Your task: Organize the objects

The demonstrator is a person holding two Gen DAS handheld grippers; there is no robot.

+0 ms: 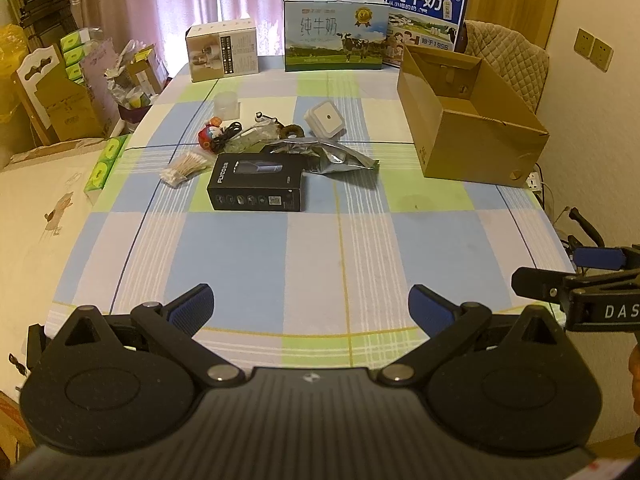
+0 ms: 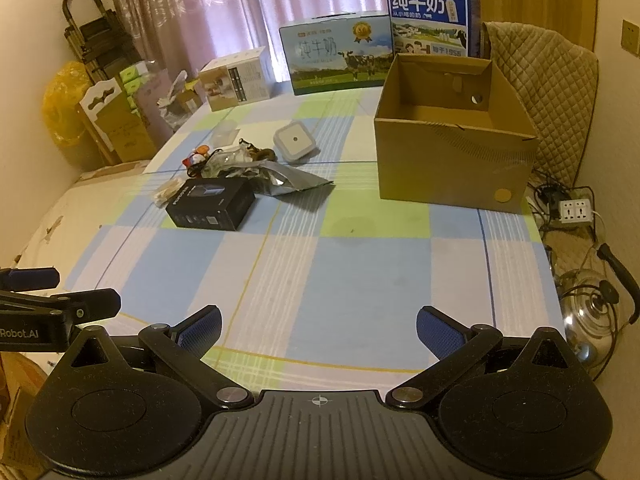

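Note:
An open, empty cardboard box (image 1: 480, 136) (image 2: 452, 160) stands at the table's right. Left of it lies a cluster: a black product box (image 1: 256, 184) (image 2: 212, 204), a crumpled silver foil bag (image 1: 332, 154) (image 2: 292, 178), a white square device (image 1: 325, 118) (image 2: 295, 141), a bundle of cotton swabs (image 1: 186, 166), a red and white toy (image 1: 210, 134) and a clear cup (image 1: 226, 106). My left gripper (image 1: 310, 306) is open over the near table edge, holding nothing. My right gripper (image 2: 318, 330) is open too, also empty and far from the objects.
Two milk cartons (image 1: 336, 34) (image 1: 426, 20) and a white box (image 1: 222, 50) line the table's far edge. A padded chair (image 2: 540, 92) stands behind the cardboard box. A kettle (image 2: 588, 320) and a power strip (image 2: 574, 210) lie on the floor at right. Boxes and bags crowd the left.

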